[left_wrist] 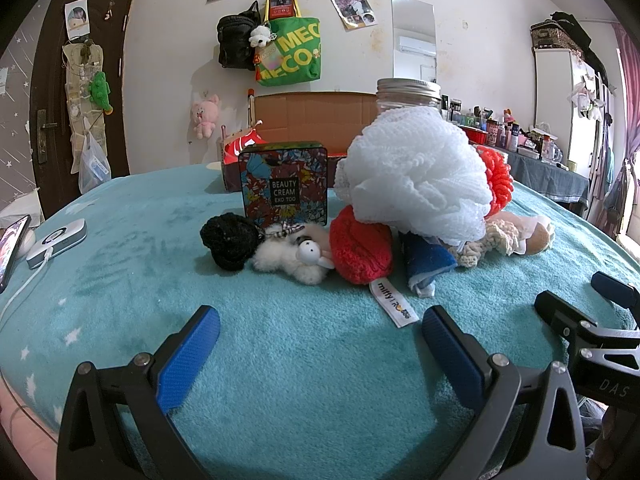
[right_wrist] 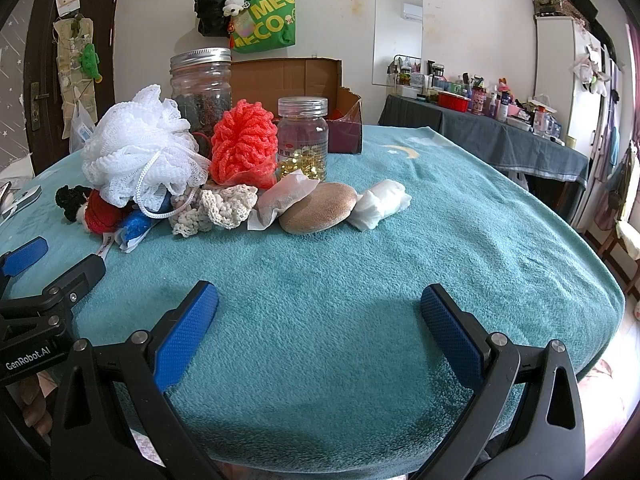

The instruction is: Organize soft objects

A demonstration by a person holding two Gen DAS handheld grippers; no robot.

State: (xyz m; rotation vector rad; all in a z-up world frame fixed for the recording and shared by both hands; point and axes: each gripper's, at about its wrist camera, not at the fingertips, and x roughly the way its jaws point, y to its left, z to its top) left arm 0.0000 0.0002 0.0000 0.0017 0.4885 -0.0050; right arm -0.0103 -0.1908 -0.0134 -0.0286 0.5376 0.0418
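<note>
You hold both grippers low over the near edge of a table draped in a teal fleece blanket (right_wrist: 320, 272), the left gripper (left_wrist: 320, 344) and the right gripper (right_wrist: 320, 320) each with its blue-padded jaws spread wide and nothing between them.

The soft things sit heaped toward the middle and far edge. A white mesh bath pouf (left_wrist: 416, 176) tops the pile, resting on a red crocheted piece (left_wrist: 362, 248) and a folded blue cloth (left_wrist: 426, 258). At the left end lie a black knitted ball (left_wrist: 230, 240) and a small white fluffy plush toy (left_wrist: 288, 258), touching each other. Behind the pouf, toward the far edge, stands a coral-red yarn pom (right_wrist: 244, 148), with a cream crocheted doily (right_wrist: 218, 208) in front of it. Toward the right edge lie a round tan sponge puff (right_wrist: 318, 208) and a wad of white cloth (right_wrist: 380, 200), just beside each other.

Everything looks light and yielding. The pouf should compress to almost nothing, so you would likely do best pinching deep into its gathered centre or taking its white cord loop (right_wrist: 148, 196). The puff looks springy; grip across its rim.

Hard neighbours call for care: a large glass jar with a metal lid (right_wrist: 201, 80), a small clear jar of yellow capsules (right_wrist: 303, 136) and an upright floral tin (left_wrist: 285, 184) stand close behind and could tip.
</note>
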